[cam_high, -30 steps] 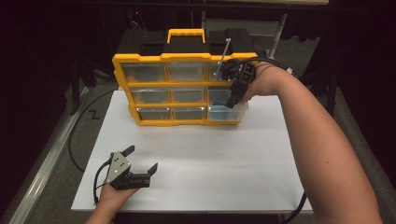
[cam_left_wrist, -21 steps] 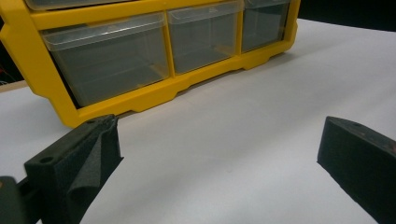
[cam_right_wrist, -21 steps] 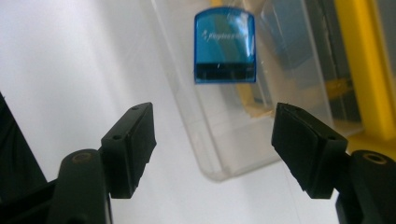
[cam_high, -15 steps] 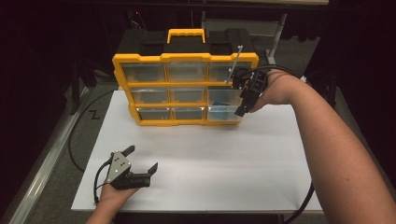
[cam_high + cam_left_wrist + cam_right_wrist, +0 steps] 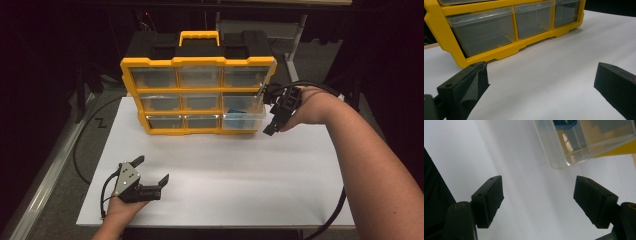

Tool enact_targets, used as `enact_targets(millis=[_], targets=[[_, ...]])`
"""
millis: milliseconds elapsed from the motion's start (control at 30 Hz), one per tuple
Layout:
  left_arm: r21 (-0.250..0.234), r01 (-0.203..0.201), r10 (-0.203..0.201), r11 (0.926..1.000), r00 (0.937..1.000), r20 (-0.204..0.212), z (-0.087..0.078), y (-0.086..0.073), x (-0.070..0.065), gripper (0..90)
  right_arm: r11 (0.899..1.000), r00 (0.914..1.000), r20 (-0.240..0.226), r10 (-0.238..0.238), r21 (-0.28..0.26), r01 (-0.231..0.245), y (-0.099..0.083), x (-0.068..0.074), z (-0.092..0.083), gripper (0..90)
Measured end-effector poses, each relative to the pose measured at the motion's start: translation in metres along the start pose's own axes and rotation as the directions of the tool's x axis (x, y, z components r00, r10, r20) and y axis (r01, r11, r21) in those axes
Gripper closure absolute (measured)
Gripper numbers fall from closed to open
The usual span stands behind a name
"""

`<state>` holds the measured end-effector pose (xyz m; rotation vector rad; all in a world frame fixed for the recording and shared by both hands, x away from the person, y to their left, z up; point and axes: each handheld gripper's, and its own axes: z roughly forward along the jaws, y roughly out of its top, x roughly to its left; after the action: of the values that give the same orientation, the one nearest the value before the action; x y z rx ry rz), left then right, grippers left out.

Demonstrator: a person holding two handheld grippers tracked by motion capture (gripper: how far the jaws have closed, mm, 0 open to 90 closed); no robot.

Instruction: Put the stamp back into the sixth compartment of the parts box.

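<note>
While its two black jaws have just been opening, the right tool (image 5: 274,116) grips nothing and hangs released just beside the right end of the drawer cabinet (image 5: 198,95), pointing down at the desk (image 5: 240,175). In the right gripper view the jaws stand wide apart over bare white surface; each is a blunt wedge of matte black plastic faced with a flat rubbery pad, a small screw hole at the corner. A black cable loops from the tool over the person's wrist.

Bottom right drawer (image 5: 243,117): clear, glossy plastic, rectangular with rounded corners, pulled partly out of the cabinet's lowest row. It lies just left of the right tool, not touched by it. A blue item (image 5: 240,110) sits inside it, its shape unclear. In the right gripper view the drawer's (image 5: 584,142) rounded front corner lies beyond the jaws, apart from both.

Drawer cabinet: yellow moulded plastic frame, three rows of three translucent drawers, black top with a yellow carry handle (image 5: 199,38). It stands at the far edge of the desk.

Left tool (image 5: 150,175): jaws spread wide, holding nothing, resting low well in front of the cabinet's left half. A grey three-cornered plate sits on top. In the left gripper view its foam-textured black jaws frame empty desk, the cabinet's bottom row beyond.

Desk: flat, smooth, matte white board.
</note>
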<state>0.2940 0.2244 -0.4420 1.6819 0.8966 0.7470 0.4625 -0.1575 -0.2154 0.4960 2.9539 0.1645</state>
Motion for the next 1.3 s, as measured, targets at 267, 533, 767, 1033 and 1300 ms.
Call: enact_targets(millis=[267, 533, 767, 1033, 1300], targets=[[-0.003, 0.008, -0.008, 1.0, 1.0, -0.002, 0.0, 0.0, 0.0, 0.3, 1.0, 0.9998, -0.013, 0.013, 0.009, -0.013, -0.013, 0.005, 0.014, 22.2], [0.0, 0.008, -0.008, 1.0, 1.0, -0.002, 0.0, 0.0, 0.0, 0.3, 1.0, 0.9994, -0.028, 0.019, 0.015, -0.018, -0.02, 0.009, 0.028, 19.9], [-0.003, 0.01, -0.01, 0.9999, 0.9999, -0.003, 0.0, 0.0, 0.0, 0.3, 0.999, 0.9987, -0.045, 0.024, 0.026, -0.023, -0.025, 0.015, 0.044, 18.0], [-0.004, 0.009, -0.009, 1.0, 1.0, 0.0, 0.0, 0.0, 0.0, 0.3, 0.999, 0.9979, -0.058, 0.028, 0.029, -0.026, -0.03, 0.023, 0.06, 16.0], [-0.001, 0.004, -0.004, 1.0, 1.0, 0.001, 0.0, 0.0, -0.001, 0.3, 0.999, 0.997, -0.073, 0.025, 0.042, -0.022, -0.032, 0.033, 0.085, 12.3]])
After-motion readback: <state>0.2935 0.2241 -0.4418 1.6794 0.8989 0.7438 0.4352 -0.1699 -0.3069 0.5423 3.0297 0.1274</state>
